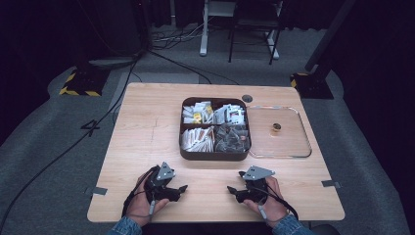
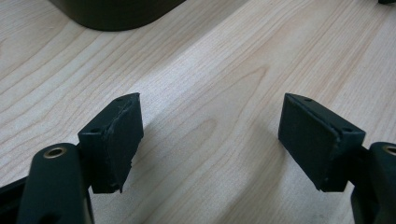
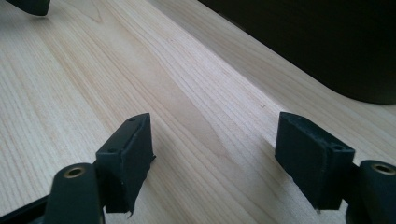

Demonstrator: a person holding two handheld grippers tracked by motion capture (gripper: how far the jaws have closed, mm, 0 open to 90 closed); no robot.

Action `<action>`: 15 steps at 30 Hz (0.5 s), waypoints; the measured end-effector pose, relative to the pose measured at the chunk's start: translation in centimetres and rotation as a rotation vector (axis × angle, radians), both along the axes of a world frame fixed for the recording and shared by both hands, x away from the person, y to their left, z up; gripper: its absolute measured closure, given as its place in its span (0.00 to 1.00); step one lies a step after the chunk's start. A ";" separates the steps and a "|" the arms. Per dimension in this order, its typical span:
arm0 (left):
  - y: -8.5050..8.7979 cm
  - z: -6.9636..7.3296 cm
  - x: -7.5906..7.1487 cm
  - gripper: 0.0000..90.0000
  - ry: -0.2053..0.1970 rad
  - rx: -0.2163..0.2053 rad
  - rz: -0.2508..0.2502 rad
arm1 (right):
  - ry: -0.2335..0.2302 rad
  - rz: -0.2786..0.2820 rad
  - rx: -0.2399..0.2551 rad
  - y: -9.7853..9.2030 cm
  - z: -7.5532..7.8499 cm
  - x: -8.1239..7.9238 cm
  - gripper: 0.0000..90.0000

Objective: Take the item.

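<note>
Two pairs of tongs rest low over the near edge of the worktop (image 1: 147,122), and nothing is held in either. Judging by that, the hands are parked at a ready position before any reach, with the work lying ahead of them.

The largest thing on the wood is the dark brown box (image 1: 215,129), set near the middle and split into four compartments, each packed with small sachets; sorting by kind seems the reason for the dividers. Just beside it on the right, touching or nearly so, lies its clear lid (image 1: 280,133), flat with the small brass knob (image 1: 276,128) on it. The lid looks set aside to leave the compartments open from above.

The left tongs (image 1: 182,188) sit in front of the box's near left corner, aimed inward and a little forward. In the left gripper view the jaws stand wide apart over bare wood, and the box's rounded dark corner (image 2: 116,14) shows at the top edge, near but apart. The right tongs (image 1: 229,189) mirror them below the box's near right part, jaws likewise wide, with the box's dark wall (image 3: 327,42) rising to the upper right of the right gripper view. The box lies ahead of both tongs, roughly between them and farther from the person.
</note>
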State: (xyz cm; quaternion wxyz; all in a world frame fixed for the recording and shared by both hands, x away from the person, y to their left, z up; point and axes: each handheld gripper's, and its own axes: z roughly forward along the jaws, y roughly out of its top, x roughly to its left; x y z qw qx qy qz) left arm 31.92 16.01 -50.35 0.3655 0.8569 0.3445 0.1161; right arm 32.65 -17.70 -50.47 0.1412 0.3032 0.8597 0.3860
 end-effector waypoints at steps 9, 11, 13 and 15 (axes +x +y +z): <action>0.0 0.0 0.0 0.25 -0.002 0.002 0.000 | 0.000 0.000 0.000 0.0 0.0 0.0 0.30; 0.0 0.0 0.0 0.25 -0.002 0.003 0.000 | 0.000 -0.004 0.000 0.0 0.0 0.0 0.30; 0.0 0.0 0.0 0.25 -0.002 0.002 0.000 | 0.000 -0.005 0.000 0.0 0.0 0.0 0.30; 0.0 0.0 0.0 0.25 -0.002 0.002 0.001 | 0.000 -0.006 0.000 0.0 0.0 0.0 0.30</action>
